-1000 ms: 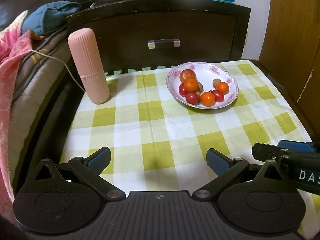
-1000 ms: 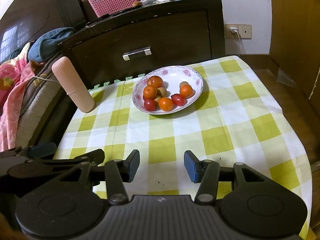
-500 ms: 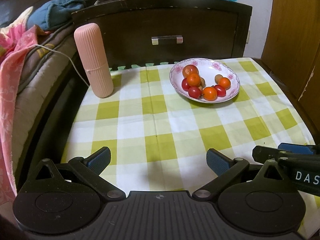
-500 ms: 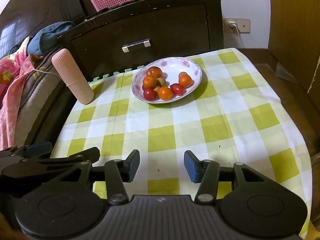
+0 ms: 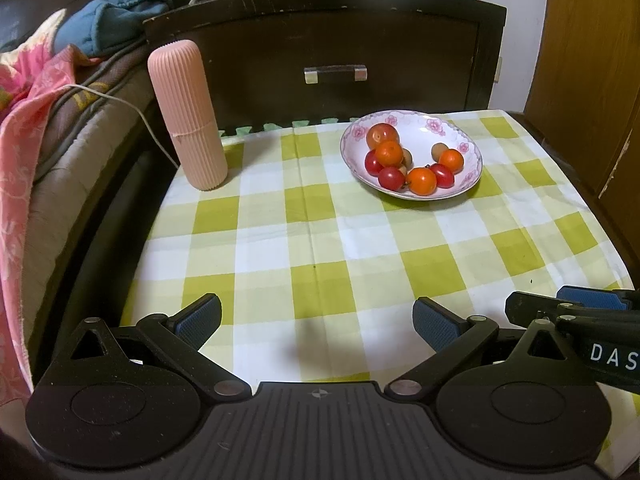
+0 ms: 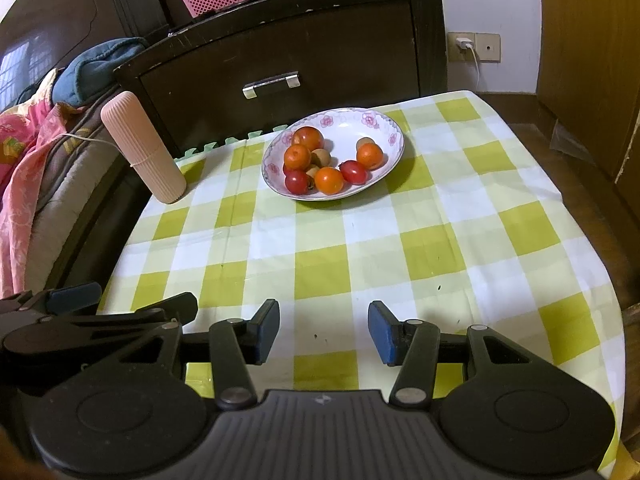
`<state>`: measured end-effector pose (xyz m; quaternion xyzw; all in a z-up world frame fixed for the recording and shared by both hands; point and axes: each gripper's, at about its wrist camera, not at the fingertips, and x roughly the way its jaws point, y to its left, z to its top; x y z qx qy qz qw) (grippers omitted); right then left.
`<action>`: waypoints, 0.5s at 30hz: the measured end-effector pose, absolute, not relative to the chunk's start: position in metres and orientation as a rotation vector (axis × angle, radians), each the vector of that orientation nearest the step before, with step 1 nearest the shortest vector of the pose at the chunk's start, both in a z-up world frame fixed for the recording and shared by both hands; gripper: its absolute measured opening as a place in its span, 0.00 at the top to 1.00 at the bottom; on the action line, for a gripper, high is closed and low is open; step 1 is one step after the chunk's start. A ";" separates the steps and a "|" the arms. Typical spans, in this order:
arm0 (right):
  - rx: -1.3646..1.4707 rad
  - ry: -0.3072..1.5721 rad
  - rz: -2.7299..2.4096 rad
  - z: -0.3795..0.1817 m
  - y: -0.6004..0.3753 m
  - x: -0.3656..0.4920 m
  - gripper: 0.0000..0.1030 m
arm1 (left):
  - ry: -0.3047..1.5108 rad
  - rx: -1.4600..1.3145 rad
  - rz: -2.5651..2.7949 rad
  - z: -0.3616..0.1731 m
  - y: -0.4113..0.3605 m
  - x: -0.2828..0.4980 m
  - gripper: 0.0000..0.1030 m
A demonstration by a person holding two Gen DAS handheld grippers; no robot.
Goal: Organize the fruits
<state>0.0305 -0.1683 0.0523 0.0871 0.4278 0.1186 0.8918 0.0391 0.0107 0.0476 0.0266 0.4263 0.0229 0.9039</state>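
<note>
We find the fruits [image 6: 325, 160] heaped in the bowl [image 6: 390, 126] near the table's far edge, well ahead of both grippers. Left gripper [image 5: 316, 318] and right gripper [image 6: 323, 330] hover spread and empty over the near edge; we judge the right one better aligned with the bowl.

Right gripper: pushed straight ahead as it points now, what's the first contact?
Probably the checked tablecloth: the right gripper, open and empty, looks tilted down at bare cloth. The fruit bowl sits farther along; depth unclear.

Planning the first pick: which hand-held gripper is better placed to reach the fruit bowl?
Right, probably. The bowl sits nearly straight ahead of the open right hand-held gripper; from the open left hand-held gripper it lies off to the right.
</note>
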 end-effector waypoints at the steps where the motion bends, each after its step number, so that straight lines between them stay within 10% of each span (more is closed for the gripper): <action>1: 0.180 0.888 0.246 0.052 -0.168 0.031 0.55 | 0.881 0.055 0.047 0.048 0.011 0.039 0.00; 15: 0.178 0.900 0.241 0.049 -0.167 0.031 0.55 | 0.889 0.062 0.049 0.045 0.011 0.039 0.00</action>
